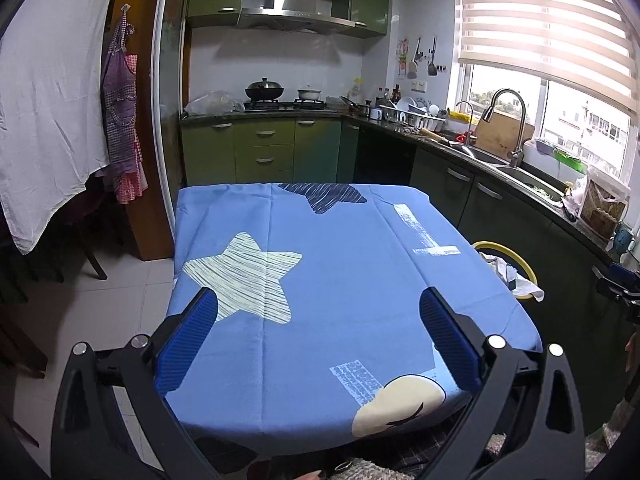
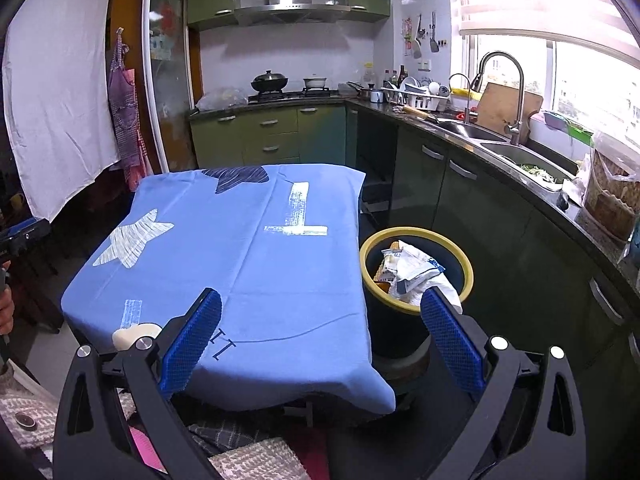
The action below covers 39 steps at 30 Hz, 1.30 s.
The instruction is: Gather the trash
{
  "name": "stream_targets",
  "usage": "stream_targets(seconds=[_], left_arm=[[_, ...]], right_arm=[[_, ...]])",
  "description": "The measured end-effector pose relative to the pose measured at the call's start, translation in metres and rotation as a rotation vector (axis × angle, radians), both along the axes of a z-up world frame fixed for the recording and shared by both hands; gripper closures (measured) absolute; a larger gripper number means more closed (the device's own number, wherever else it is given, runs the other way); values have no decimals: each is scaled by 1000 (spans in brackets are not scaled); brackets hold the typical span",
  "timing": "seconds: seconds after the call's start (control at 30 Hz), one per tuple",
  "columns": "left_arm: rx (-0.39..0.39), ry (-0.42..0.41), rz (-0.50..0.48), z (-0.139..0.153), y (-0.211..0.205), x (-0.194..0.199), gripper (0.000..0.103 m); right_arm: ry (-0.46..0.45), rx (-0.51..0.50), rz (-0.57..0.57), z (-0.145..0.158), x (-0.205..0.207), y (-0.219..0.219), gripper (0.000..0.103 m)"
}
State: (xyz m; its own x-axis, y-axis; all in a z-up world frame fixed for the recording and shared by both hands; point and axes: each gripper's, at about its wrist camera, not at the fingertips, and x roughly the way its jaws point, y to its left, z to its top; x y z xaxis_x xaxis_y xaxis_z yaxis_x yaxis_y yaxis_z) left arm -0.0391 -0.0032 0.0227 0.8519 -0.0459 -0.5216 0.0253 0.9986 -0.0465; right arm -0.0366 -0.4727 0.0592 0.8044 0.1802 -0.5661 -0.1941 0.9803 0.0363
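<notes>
Trash sits piled in the yellow-rimmed bin off the table's right edge; both my tongs are released and carry nothing.

From my left wrist view, my left gripper hangs over the near end of the table, fingers spread wide above the blue star-print cloth, with only the bin's yellow rim and some white paper spilling over it showing past the right edge. From my right wrist view, my right gripper is also spread wide, its left finger over the cloth near the near edge, its right finger in front of the bin's near rim, where crumpled wrappers and white paper fill the opening.
</notes>
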Motion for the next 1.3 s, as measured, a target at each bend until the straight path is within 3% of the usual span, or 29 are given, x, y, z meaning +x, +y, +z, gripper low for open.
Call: stream_targets(seconds=[1.3], left_arm=[[11, 7, -49, 2, -14, 2, 7]], right_arm=[[-1, 13, -10, -3, -1, -4, 5]])
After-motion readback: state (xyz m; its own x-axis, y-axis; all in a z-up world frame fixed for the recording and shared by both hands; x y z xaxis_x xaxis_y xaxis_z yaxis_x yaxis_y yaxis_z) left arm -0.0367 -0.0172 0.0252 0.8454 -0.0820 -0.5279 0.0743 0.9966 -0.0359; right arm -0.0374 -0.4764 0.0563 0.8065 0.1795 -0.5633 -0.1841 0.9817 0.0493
